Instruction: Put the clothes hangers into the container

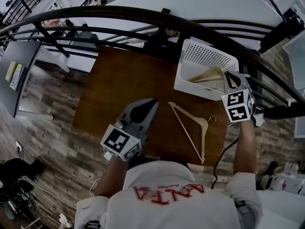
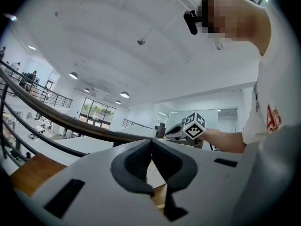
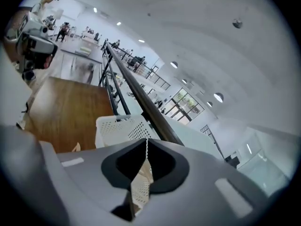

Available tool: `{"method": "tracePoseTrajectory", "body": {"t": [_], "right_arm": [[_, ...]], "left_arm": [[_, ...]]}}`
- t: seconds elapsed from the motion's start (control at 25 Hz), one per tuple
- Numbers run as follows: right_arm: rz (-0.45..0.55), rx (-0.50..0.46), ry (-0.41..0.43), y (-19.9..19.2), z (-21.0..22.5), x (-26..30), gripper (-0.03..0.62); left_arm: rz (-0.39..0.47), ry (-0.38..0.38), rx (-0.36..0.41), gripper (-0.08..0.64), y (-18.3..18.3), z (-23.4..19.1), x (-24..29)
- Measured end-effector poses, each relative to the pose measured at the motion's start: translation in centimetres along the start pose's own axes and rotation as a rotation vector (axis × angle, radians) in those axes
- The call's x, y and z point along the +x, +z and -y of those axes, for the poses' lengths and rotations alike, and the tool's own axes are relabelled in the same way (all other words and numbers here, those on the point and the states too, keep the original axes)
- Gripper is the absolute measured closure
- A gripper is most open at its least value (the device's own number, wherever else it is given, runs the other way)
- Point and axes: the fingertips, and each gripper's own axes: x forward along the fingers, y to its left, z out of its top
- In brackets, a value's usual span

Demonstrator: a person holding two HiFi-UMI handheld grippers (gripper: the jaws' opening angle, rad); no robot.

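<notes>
Head view, room: bright open hall, and we're looking down onto a wood-plank floor (image 1: 47,109).
Railing: dark curved bars (image 1: 143,15) sweeping along the far side of the tabletop.
Tabletop: brown wood (image 1: 119,85), mostly bare.
Container: white perforated basket (image 1: 205,56) sitting at the far right corner, just beside the railing.
Hanger in container: pale wood (image 1: 208,75), already lying inside, tilted against the wall.
Hanger on tabletop: pale wooden triangle with a small metal hook (image 1: 203,140), flat on the near right part, clear of the container, between the two grippers.
Left gripper: over the middle of the tabletop (image 1: 153,100), jaws together, nothing in them.
Right gripper: up at the container's near right corner (image 1: 228,75), jaws together too, and empty.
</notes>
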Motion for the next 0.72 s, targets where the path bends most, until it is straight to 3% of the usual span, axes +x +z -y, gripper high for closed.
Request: {"method": "tracePoseTrajectory", "body": {"t": [0.44,0.72], "right_arm": [[0.213,0.433,-0.065,-0.3,-4.5,-8.5,0.589],[0.338,0.541,-0.069,-0.3,-7.0,-12.1,0.589]], "left_arm": [[-0.005,-0.125,0.052,0.551,2.2,2.5,0.9],[-0.006,-0.193,0.096,0.551,2.9,4.8,1.7]]}}
